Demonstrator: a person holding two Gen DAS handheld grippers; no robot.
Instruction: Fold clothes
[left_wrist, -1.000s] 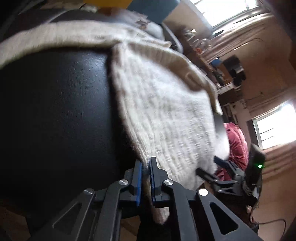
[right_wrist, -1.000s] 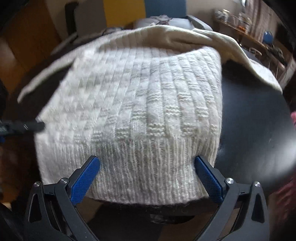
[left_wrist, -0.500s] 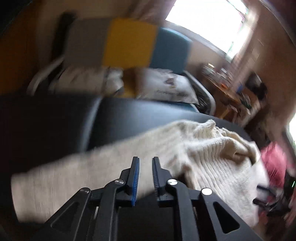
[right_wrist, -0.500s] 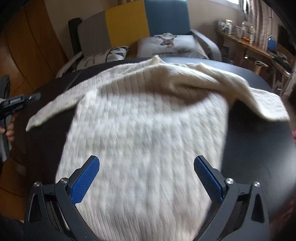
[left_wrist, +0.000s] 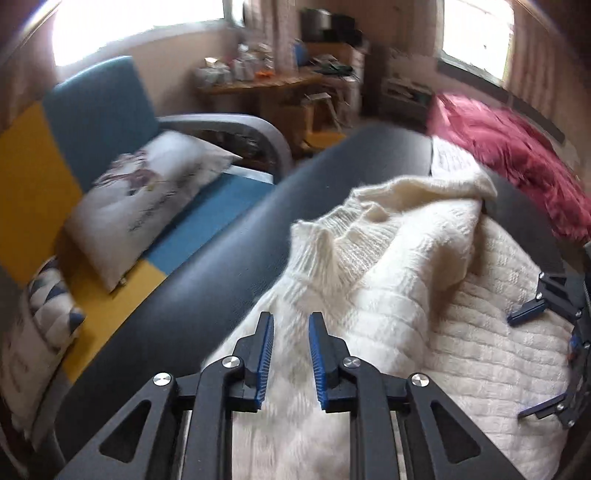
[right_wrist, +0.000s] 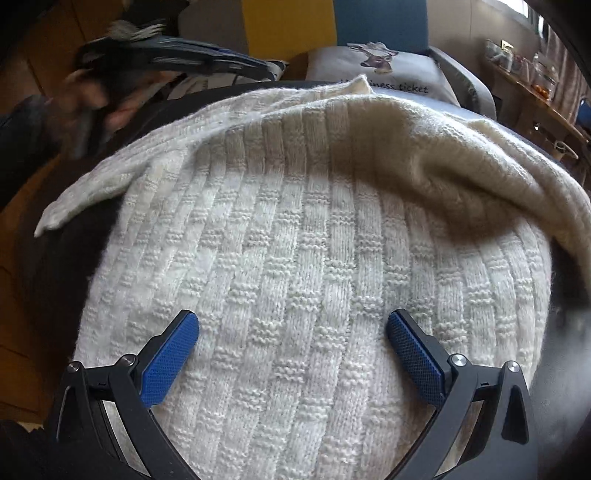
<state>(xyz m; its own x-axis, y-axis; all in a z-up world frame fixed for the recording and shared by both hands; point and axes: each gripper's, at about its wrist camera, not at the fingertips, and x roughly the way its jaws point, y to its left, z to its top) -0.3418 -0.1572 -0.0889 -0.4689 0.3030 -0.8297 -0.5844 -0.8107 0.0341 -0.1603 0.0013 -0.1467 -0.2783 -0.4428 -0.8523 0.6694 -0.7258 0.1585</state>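
Sweater (right_wrist: 314, 266) lies spread on the black desk (left_wrist: 229, 258), its body flat. At 9 o'clock one sleeve (right_wrist: 96, 188) points out over the desk edge; at 2 o'clock the other sleeve (right_wrist: 480, 177) is laid back over the shoulder, probably to narrow the shape. The left gripper (left_wrist: 290, 354) hovers over the knit near the collar (left_wrist: 332, 236), jaws narrow with nothing between them. The right gripper (right_wrist: 291, 343) hangs over the lower body, jaws wide and empty, perhaps ready to take a thick fold.
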